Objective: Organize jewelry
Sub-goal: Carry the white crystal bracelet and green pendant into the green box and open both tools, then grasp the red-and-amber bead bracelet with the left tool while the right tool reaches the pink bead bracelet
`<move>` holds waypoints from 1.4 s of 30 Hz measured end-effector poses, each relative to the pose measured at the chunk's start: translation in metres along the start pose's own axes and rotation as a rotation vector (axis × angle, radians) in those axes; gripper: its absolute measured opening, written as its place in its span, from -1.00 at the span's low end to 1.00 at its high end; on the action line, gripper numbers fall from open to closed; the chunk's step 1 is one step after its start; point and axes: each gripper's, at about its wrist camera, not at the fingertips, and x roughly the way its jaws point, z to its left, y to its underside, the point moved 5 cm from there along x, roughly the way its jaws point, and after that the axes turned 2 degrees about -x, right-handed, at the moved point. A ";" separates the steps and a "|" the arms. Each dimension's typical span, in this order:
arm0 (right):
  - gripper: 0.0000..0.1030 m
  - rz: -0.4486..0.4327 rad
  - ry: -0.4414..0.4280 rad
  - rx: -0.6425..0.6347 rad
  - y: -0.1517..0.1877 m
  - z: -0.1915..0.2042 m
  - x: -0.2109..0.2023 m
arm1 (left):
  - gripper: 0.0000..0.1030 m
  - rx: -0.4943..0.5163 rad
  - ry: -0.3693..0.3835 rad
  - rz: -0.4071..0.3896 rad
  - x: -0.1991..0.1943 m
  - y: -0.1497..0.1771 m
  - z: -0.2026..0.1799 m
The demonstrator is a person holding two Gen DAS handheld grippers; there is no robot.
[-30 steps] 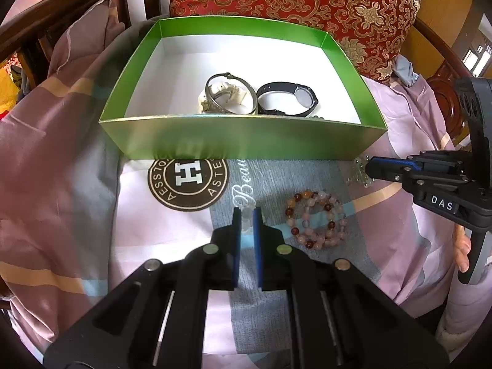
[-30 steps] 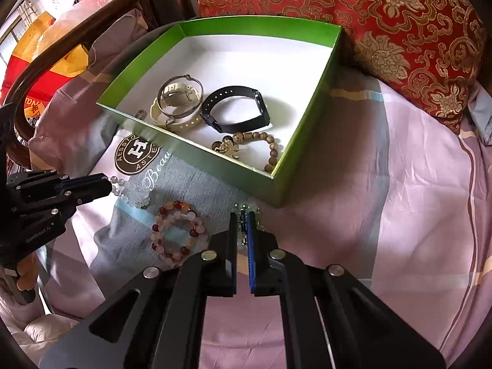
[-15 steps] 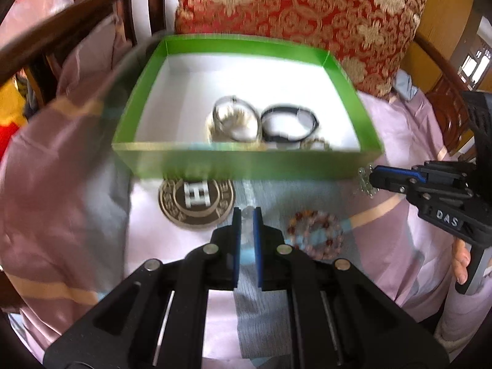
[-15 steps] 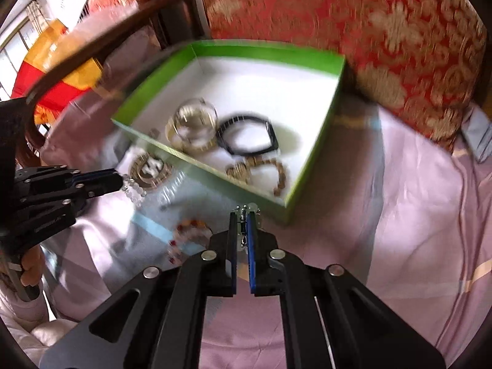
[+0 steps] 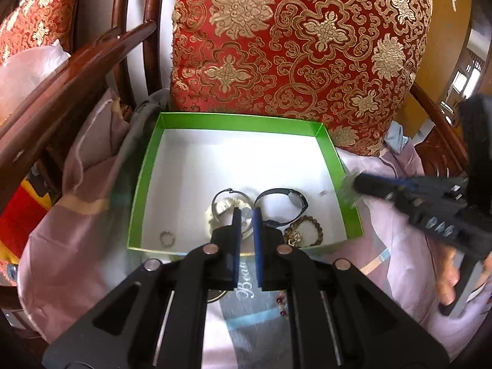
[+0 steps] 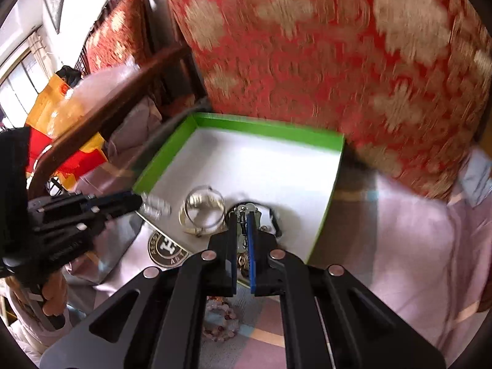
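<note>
Both claws have risen from the cloth and now hang over the green box (image 5: 144, 184), so both drops look imminent. The left gripper (image 5: 246, 215) pinches a clear, glassy bead bracelet (image 6: 156, 206); the right gripper (image 6: 243, 218) is clamped on a small silvery charm (image 6: 246, 208). Below the tips lie a metal bangle (image 5: 229, 200) and a matte black band (image 5: 283, 198). A pink bead bracelet (image 6: 220, 319) remains outside, behind the right claw.

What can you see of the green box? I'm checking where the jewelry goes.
The green box is a shallow, lidless, seemingly cardboard tray, glossy green on its walls and white inside. It sits flat on the pink cloth in front of the red cushion. Inside, near the front, lie a cream watch, a black band, a brown bead bracelet and a small ring.
</note>
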 end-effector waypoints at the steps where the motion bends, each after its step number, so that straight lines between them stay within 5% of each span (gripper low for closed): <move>1: -0.89 0.017 0.000 0.011 0.003 -0.003 0.008 | -0.86 0.001 -0.005 0.006 0.004 -0.002 0.000; 10: -0.88 0.014 -0.010 0.026 0.005 -0.007 0.024 | -0.86 0.001 -0.012 0.006 0.024 -0.024 0.000; 12: -0.42 0.023 -0.001 0.034 0.007 -0.008 0.023 | -0.86 -0.001 -0.016 0.024 0.032 -0.022 0.000; 14: -0.24 0.012 -0.018 0.028 0.008 -0.005 0.014 | -0.85 0.000 -0.023 0.029 0.033 -0.016 0.000; 21: -0.24 0.047 -0.096 -0.168 0.041 0.034 -0.023 | -0.76 0.000 0.045 0.097 0.021 0.032 -0.006; 28: -0.25 0.210 -0.071 -0.199 0.098 0.031 0.024 | -0.65 0.017 0.059 0.279 0.054 0.100 -0.020; 32: -0.43 0.288 -0.037 -0.153 0.111 0.025 0.061 | -0.65 0.020 0.043 0.302 0.061 0.108 -0.022; 35: -0.86 0.274 -0.028 -0.176 0.112 0.030 0.063 | -0.52 0.023 0.044 0.304 0.063 0.109 -0.023; 42: -0.85 0.229 -0.001 -0.090 0.097 0.005 0.039 | -0.44 0.065 0.047 0.319 0.069 0.112 -0.043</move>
